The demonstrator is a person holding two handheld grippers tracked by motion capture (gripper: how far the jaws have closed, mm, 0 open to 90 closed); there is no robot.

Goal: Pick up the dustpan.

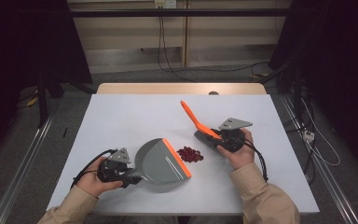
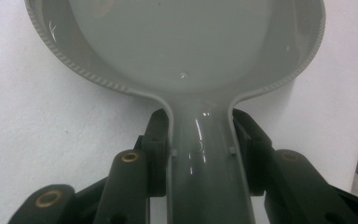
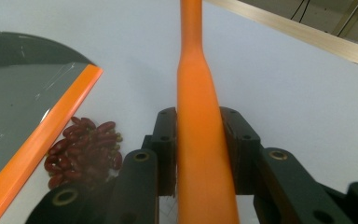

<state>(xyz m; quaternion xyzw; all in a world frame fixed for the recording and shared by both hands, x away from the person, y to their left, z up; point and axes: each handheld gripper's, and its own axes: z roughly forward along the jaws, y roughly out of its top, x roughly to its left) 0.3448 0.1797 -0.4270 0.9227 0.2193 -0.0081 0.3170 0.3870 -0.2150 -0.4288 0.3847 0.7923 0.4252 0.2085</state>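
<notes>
**Dustpan and brush both gripped, beans between them**

We find a grey plastic dustpan with an orange front lip (image 1: 162,161) lying flat on the white worktop (image 1: 121,116), its lip facing the right. The left gripper (image 1: 131,177) has its fingers (image 2: 154,140) clamped on the dustpan's grey handle; in the left gripper view the handle sits tight between both pads, with the pan's round bowl spreading out beyond them.

The right gripper (image 1: 216,137) holds an orange plastic brush handle (image 1: 193,116), which slants up and away towards the far left of the worktop. In the right gripper view its fingers (image 3: 165,140) press on either side of the handle's thicker lower part. The brush head lies under the hand and we cannot make it out clearly.

A small heap of dark red beans (image 1: 190,154) rests on the worktop just beside the dustpan's orange lip, between the lip and the right gripper. We cannot tell whether the nearest beans touch the lip.
</notes>
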